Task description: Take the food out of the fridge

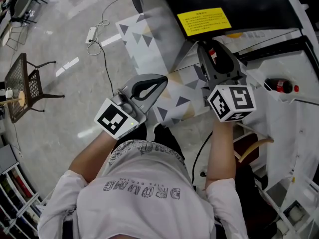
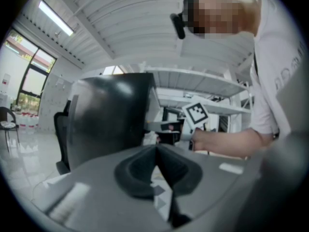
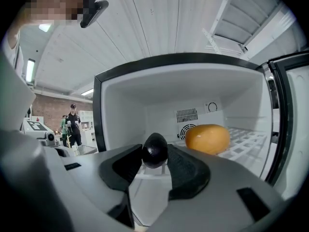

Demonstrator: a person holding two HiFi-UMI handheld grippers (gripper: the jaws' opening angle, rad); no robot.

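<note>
Dark, the egg-shaped fruit (image 3: pixel 155 149) was seen clamped between the pads of the right gripper (image 3: pixel 155 157), whose jaws were kept fairly wide apart by it, at the mouth of the open fridge (image 3: pixel 120 110). An orange fruit (image 3: pixel 207 138) was seen lying on the white wire shelf (image 3: pixel 246 141) further in and to the right, apart from the jaws. The left gripper (image 2: pixel 155 150) was held outside the fridge, its jaws closed tip to tip with nothing between them.

Head view overhead, right gripper view close into fridge (image 3: pixel 145 95), left gripper view alongside
</note>
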